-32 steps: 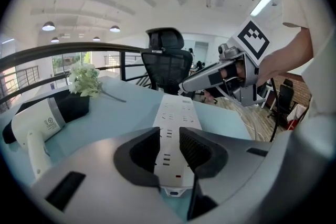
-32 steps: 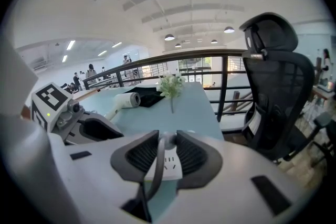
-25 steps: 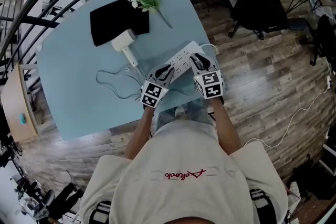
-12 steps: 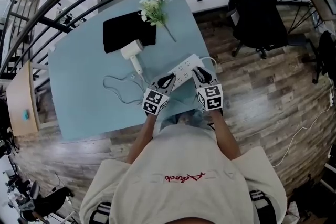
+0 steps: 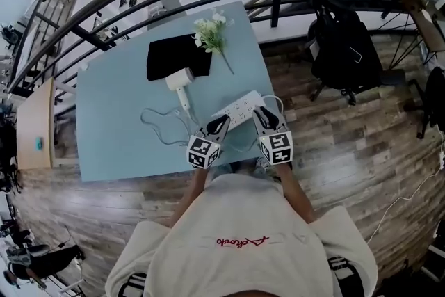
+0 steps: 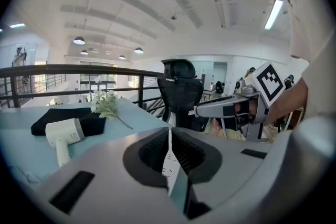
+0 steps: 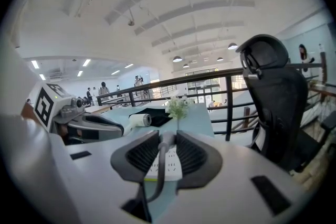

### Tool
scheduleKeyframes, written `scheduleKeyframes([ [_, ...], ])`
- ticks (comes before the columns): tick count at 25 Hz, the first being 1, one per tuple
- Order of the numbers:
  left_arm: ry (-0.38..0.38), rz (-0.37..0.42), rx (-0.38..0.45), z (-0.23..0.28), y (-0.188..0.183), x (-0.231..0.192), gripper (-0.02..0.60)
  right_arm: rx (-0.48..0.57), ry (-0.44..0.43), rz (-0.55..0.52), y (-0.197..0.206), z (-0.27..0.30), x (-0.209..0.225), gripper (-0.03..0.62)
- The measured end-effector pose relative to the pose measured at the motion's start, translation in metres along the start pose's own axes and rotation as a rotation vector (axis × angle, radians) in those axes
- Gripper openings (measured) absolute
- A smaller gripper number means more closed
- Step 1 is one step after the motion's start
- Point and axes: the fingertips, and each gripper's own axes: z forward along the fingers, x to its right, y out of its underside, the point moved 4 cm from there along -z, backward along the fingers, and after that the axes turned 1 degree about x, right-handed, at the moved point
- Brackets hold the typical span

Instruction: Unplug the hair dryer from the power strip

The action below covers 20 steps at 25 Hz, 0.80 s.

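The left gripper (image 5: 221,123) has just been closing its jaws. A second ago they stood wide around the near-left end of the power strip (image 5: 240,106); now they are almost together, with a thin white sliver pinched in the slit. That sliver is judged to be the plug (image 6: 168,157), though this is not certain. The right gripper (image 5: 259,113) is unchanged: jaws part-way apart, the strip's white face filling the gap and a grey cord (image 7: 157,182) running through. It reads as a clamp on the strip. So both holds look set and the pull comes next — whether the pins have left the socket cannot be told.

The hair dryer (image 5: 181,80) lies flat on the table (image 5: 104,135), well apart from both grippers, its head touching the near edge of a black cloth (image 5: 174,55). Its long axis is the handle — it points toward the person and the strip, slightly right in the head view. The dryer cord (image 5: 156,127) loops left, then back toward the left gripper. The strip runs diagonally, near-left to far-right.
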Motion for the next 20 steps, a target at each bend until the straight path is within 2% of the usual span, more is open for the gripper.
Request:
scheduleKeyframes([
  [8, -0.046, -0.029, 0.04, -0.011, -0.009, 0.006, 0.023, 0.018, -0.025, -0.005, -0.001, -0.013, 0.0, 0.114],
  [14, -0.029, -0.041, 0.068, -0.021, -0.007, 0.009, 0.023, 0.032, -0.01, -0.015, -0.003, -0.022, -0.013, 0.114],
  [20, -0.006, -0.05, 0.13, -0.063, -0.005, 0.004, 0.023, 0.05, 0.039, -0.034, -0.008, -0.032, -0.044, 0.114],
])
